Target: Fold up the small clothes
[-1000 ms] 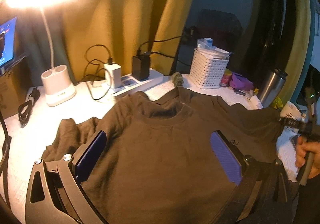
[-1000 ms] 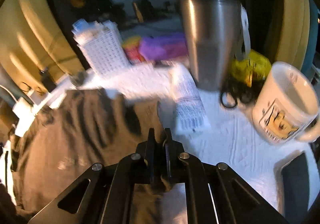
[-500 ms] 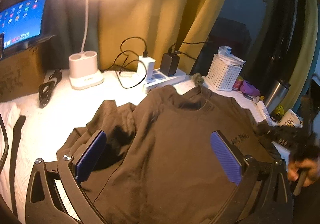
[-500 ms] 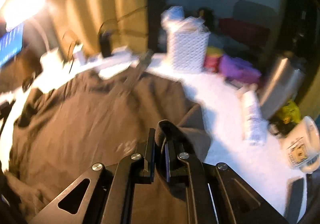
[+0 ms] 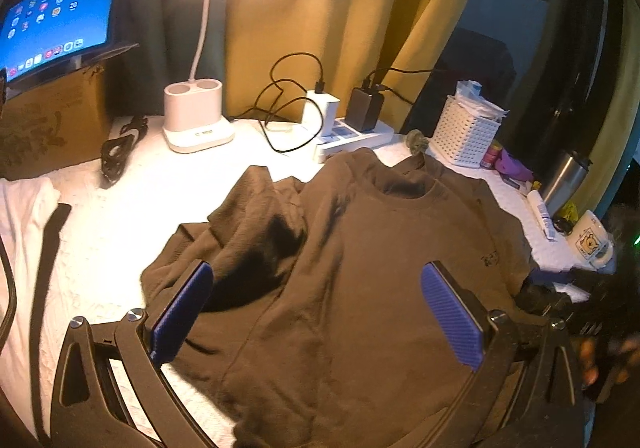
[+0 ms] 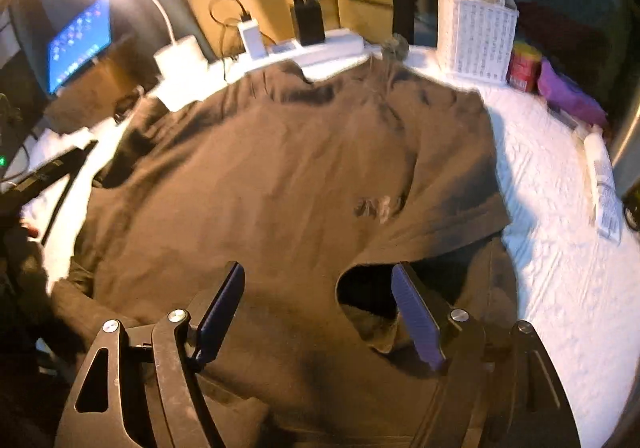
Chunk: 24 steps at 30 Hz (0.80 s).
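Brown tee (image 6: 260, 184) lies front-up on the white textured tabletop (image 6: 560, 260), collar toward the power strip (image 5: 352, 134) at the back. Right sleeve (image 6: 452, 192) is folded in over the chest, its cuff opening sitting just ahead of the right gripper (image 6: 320, 312). That gripper's jaws are opening; cloth lies under and between them but the pads do not press on it, so the sleeve looks dropped there as a first fold. Left gripper (image 5: 316, 312) hovers over the lower body of the shirt, jaws spread wide, gripping nothing. Probably waiting its turn for the other sleeve (image 5: 248, 220), which is bunched and humped on the left side, not flat.

Edges: the shirt's right edge has bare table beside it, then tube (image 6: 604, 184), mug (image 5: 592, 244) and steel tumbler (image 5: 564, 180) further right, so a wide sweep that way risks a knock. White basket (image 6: 476, 36) and chargers sit close to the collar; little room behind. Left side has open white surface up to the lamp base (image 5: 196, 116) and coiled cable (image 5: 120, 144), the best room to spread or pull. Near hem is hidden under the grippers.
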### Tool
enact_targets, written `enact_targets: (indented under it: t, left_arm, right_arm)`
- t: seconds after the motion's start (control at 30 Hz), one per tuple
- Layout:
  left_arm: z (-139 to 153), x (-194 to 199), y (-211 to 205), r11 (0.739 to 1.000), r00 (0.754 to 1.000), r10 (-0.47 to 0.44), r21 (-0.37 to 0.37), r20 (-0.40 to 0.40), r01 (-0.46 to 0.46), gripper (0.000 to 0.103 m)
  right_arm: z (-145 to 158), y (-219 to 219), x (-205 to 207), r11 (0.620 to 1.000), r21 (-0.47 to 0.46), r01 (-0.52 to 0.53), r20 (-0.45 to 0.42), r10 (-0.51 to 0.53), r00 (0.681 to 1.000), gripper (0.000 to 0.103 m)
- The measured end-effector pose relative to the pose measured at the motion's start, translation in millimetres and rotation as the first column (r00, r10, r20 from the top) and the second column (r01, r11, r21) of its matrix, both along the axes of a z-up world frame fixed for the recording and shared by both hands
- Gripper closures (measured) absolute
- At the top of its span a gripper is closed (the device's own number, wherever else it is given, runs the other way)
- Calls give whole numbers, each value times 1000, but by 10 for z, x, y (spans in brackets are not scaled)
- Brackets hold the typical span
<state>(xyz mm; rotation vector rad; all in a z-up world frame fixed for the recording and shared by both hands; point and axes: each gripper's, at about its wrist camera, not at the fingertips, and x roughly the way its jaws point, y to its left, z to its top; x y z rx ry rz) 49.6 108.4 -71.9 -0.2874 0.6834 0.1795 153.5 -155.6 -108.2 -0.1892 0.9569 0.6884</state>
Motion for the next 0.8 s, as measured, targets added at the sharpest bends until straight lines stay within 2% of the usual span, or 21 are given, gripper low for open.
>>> enact_targets:
  t: [0.07, 0.13, 0.17, 0.23, 0.37, 0.4, 0.57, 0.8]
  left_arm:
    - [-8, -2, 43, 1000, 1000, 10, 14, -10, -10, 1]
    - [-18, -2, 93, 1000, 1000, 23, 16, -17, -22, 1]
    - [-23, -2, 114, 999, 999, 28, 16, -18, -28, 1]
    - [-21, 1, 147, 999, 999, 36, 17, -16, -36, 1]
    - [-41, 27, 213, 999, 998, 51, 18, -23, -51, 1]
    - [-52, 31, 237, 998, 998, 55, 20, -27, -54, 1]
    - [-94, 39, 412, 996, 995, 88, 37, -41, -86, 1]
    - [-259, 101, 761, 991, 990, 115, 75, -83, -109, 1]
  right_arm:
    - [137, -142, 118, 997, 35, 71, 52, -73, 996, 25]
    - [164, -293, 319, 984, 59, 167, 52, -170, 984, 25]
    - [134, -391, 479, 968, 55, 245, 30, -247, 969, 25]
    - [48, -500, 685, 946, 55, 319, -20, -319, 948, 25]
    - [-218, -564, 982, 925, 67, 374, -164, -360, 918, 25]
    - [-216, -543, 983, 925, 80, 372, -173, -355, 919, 25]
    - [-34, -181, 805, 963, 130, 238, -133, -221, 966, 25]
    - [-124, 464, 649, 993, 81, 83, -167, -69, 983, 25]
